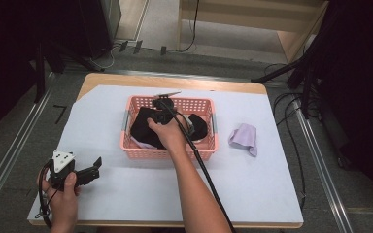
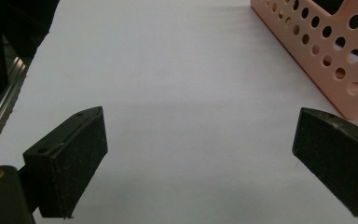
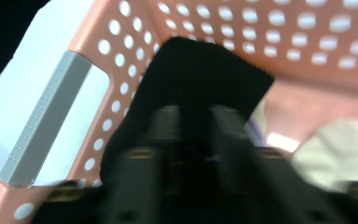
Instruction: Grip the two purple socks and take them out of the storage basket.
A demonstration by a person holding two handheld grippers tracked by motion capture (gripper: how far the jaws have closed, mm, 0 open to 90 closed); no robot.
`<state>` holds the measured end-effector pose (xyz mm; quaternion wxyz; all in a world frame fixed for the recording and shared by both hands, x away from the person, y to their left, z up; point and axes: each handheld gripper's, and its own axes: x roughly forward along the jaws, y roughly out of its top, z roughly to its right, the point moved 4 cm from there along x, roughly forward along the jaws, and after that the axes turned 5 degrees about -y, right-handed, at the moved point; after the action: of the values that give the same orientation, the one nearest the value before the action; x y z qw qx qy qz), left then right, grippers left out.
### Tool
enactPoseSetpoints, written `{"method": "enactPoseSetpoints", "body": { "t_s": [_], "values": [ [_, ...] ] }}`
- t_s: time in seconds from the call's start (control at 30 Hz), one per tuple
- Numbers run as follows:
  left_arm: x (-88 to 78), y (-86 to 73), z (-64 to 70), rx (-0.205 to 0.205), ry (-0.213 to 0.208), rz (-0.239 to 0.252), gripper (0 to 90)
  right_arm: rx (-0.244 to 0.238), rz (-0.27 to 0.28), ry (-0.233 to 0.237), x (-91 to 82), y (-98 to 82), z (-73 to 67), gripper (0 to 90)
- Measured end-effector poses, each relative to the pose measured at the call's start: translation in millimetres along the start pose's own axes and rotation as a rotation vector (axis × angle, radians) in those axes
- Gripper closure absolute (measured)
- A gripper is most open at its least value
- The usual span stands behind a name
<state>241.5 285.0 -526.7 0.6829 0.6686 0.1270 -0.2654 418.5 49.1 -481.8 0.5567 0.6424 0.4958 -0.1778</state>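
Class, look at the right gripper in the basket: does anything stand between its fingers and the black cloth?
Nothing visible does. The right gripper is down inside the pink basket, and its fingers are already closed on a fold of the black cloth. The pale cloths lie beside it.

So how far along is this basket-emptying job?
One lilac cloth already lies on the table beside the pink basket. The right gripper is clamped on a black cloth inside it. More cloths remain there; the left gripper waits open.
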Motion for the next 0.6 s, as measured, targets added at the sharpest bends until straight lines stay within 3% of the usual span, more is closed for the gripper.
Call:
{"method": "enactPoseSetpoints", "body": {
  "t_s": [0.07,0.13,0.3,0.37,0.43,0.5,0.53,0.6],
  "values": [
    [0.3,0.1,-0.1,-0.001,0.001,0.001,3.9,0.020,-0.021,0.024,-1.3,-0.2,1.8,89.0],
    [0.3,0.1,-0.1,0.000,-0.002,-0.001,3.9,0.005,0.013,0.031,-7.0,-0.1,2.3,89.7],
    [0.6,0.1,-0.2,0.004,-0.002,-0.002,3.9,0.014,0.166,0.003,-36.7,5.3,12.9,90.0],
    [0.5,0.0,-0.1,0.003,0.000,-0.005,3.9,0.037,0.243,-0.035,-52.0,7.9,21.3,90.0],
    [0.6,0.0,0.1,0.005,0.005,-0.010,3.9,0.045,0.309,-0.103,-64.9,9.0,34.5,89.9],
    [0.7,-0.1,0.5,0.007,0.007,-0.012,3.9,0.074,0.324,-0.168,-68.8,7.4,45.9,87.6],
    [0.8,-0.1,0.5,0.008,0.007,-0.013,3.9,0.079,0.314,-0.190,-67.3,6.1,49.9,82.2],
    [0.8,-0.1,0.7,0.008,0.008,-0.012,3.9,0.044,0.296,-0.193,-60.7,3.6,51.7,71.1]
  ]
}}
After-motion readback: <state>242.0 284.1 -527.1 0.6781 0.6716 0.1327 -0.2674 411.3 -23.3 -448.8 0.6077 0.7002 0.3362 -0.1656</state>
